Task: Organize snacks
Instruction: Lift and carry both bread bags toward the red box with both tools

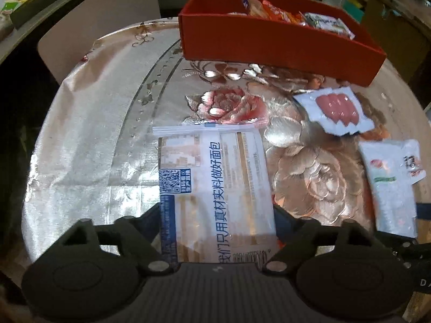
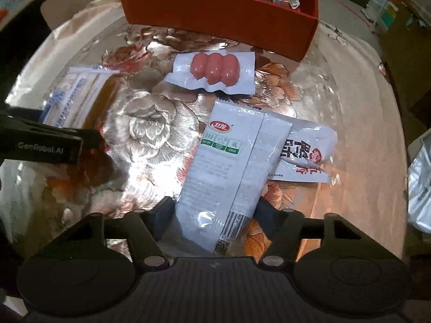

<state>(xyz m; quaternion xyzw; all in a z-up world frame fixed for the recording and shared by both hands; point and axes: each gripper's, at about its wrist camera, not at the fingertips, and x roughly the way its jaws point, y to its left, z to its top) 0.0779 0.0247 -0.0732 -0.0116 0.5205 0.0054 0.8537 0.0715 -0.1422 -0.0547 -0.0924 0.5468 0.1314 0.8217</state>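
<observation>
A flat bread packet (image 1: 215,177) with blue print lies on the flowered tablecloth. My left gripper (image 1: 218,212) points down over its near end, both pads against its long edges. A white snack packet (image 2: 229,161) with a red logo lies at an angle, and my right gripper (image 2: 214,210) is closed on its near end, one pad on each side. A second white packet (image 2: 309,153) with black and red characters lies partly under it. A vacuum pack of pink sausages (image 2: 215,70) lies farther back. The red box (image 2: 215,13) behind holds several snacks.
The round table (image 1: 80,134) has a shiny floral cloth, and its edge drops off at left and right. A silver bag (image 2: 420,188) lies at the far right edge. One of the left gripper's fingers (image 2: 67,140) reaches in at the left of the right wrist view. Cluttered shelves stand behind.
</observation>
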